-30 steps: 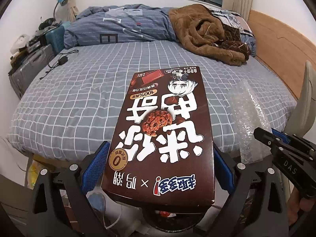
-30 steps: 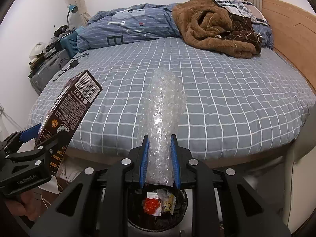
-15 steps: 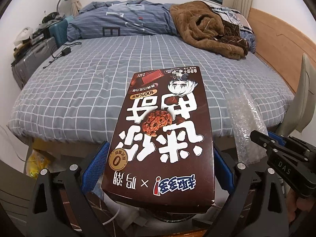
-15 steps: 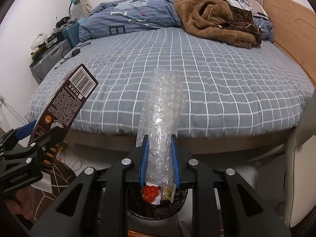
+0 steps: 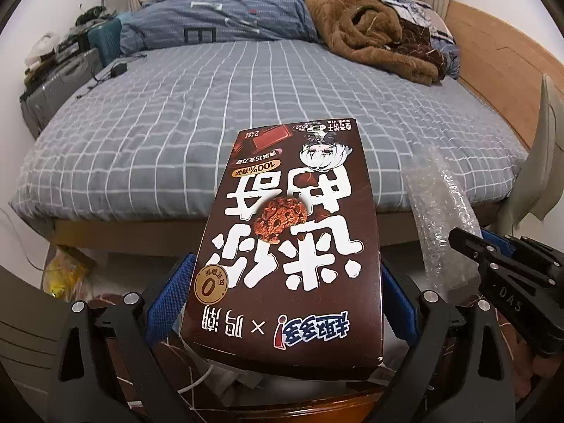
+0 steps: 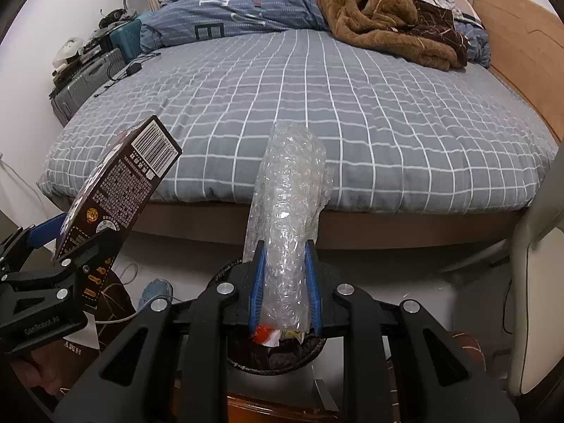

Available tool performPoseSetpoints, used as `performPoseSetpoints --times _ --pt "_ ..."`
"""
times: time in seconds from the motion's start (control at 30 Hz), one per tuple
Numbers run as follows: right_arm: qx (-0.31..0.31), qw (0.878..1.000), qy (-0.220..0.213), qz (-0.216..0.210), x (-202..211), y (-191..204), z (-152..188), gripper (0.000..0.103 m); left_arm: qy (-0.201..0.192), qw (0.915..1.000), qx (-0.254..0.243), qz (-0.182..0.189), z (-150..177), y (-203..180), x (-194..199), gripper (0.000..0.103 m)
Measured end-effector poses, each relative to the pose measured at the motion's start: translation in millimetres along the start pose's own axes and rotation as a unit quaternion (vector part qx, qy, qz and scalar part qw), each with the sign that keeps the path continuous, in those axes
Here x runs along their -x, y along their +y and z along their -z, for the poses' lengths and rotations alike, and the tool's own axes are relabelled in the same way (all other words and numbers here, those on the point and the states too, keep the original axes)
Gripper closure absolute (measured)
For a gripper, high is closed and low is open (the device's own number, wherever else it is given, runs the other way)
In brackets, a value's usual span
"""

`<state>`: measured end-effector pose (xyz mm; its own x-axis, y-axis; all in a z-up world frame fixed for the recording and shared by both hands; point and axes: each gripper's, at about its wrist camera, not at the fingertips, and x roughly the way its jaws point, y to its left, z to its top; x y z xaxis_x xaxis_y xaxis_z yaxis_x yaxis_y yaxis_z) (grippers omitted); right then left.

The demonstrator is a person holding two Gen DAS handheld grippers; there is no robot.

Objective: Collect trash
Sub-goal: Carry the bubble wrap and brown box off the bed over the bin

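Left gripper (image 5: 282, 303): blue pads clamped on both long sides of a brown cookie box (image 5: 289, 239), printed face up, far end jutting toward the bed (image 5: 176, 134). Right gripper (image 6: 285, 282): jaws pinched on a crumpled roll of bubble wrap (image 6: 289, 211), standing up and away between the pads. Directly below that grip, a dark round trash bin (image 6: 275, 356) on the floor, red and white wrappers visible inside. In the right wrist view, box and left gripper at the left, box tilted with barcode end high; in the left wrist view, bubble wrap and right gripper at the right edge. Beyond both, grey checked bedding; a brown fleece blanket (image 6: 384, 14) heaped at the far right, a blue duvet (image 6: 229, 17) bunched at the far side, suitcases (image 6: 88, 81) by the left wall.
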<state>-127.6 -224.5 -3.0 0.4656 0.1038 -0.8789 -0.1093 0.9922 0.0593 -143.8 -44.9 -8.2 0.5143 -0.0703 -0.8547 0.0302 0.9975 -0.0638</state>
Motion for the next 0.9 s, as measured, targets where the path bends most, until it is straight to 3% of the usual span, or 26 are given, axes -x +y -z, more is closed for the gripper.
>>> performPoseSetpoints --times 0.9 --pt "-0.006 0.997 0.073 0.004 -78 3 45 0.082 0.072 0.9973 -0.011 -0.008 57 -1 -84 0.010"
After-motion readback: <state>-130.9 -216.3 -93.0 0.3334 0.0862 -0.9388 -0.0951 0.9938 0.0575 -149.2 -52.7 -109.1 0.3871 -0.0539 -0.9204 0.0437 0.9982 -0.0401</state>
